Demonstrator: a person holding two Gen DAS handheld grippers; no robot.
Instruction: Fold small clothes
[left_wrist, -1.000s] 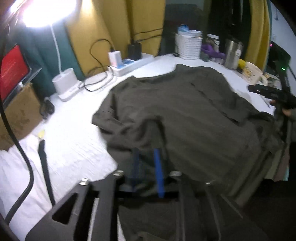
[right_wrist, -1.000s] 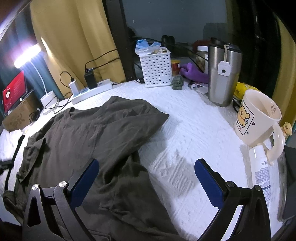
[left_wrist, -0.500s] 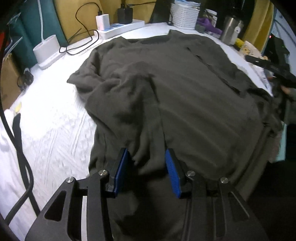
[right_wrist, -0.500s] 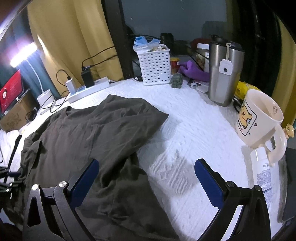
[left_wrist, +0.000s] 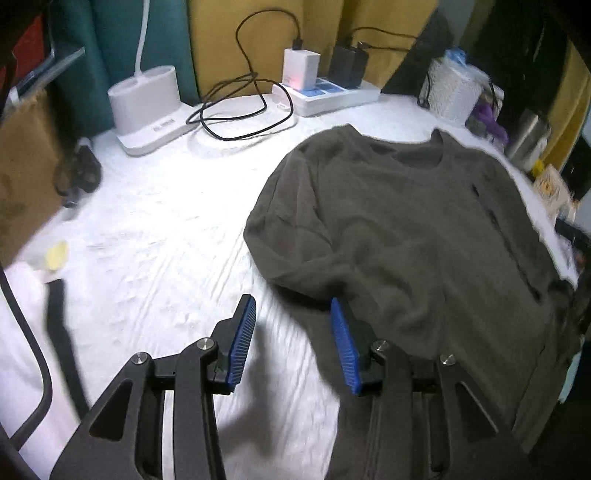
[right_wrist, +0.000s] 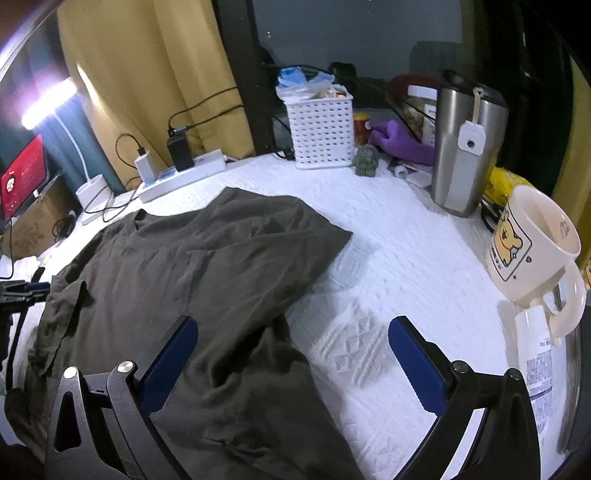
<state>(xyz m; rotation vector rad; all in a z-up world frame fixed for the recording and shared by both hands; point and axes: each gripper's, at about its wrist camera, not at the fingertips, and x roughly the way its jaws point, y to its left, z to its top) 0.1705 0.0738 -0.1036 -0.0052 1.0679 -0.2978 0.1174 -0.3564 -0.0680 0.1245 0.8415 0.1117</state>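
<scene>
A dark olive shirt (left_wrist: 406, 240) lies spread on the white table cover (left_wrist: 166, 240), collar towards the far side, its left sleeve bunched inward. My left gripper (left_wrist: 291, 332) is open over bare cover just left of the shirt's edge. Nothing is between its pads, and the right pad (left_wrist: 343, 347) is next to the cloth. In the right wrist view the shirt (right_wrist: 203, 266) fills the left half. My right gripper (right_wrist: 293, 343) stands wide open above the shirt's right side edge, holding nothing. The left gripper (right_wrist: 22, 291) shows at the far left there.
A lamp base (left_wrist: 147, 103), cables and a power strip (left_wrist: 325, 96) line the back. A white basket (right_wrist: 319, 125), steel tumbler (right_wrist: 465, 147), bear mug (right_wrist: 532, 243) and lying bottle (right_wrist: 535, 354) stand at the right. A black strap (left_wrist: 62, 332) and cardboard box (left_wrist: 26, 173) are on the left.
My left gripper let go of the shirt's fabric, opened wider and moved left off the shirt onto bare cover. The right gripper stayed still and open.
</scene>
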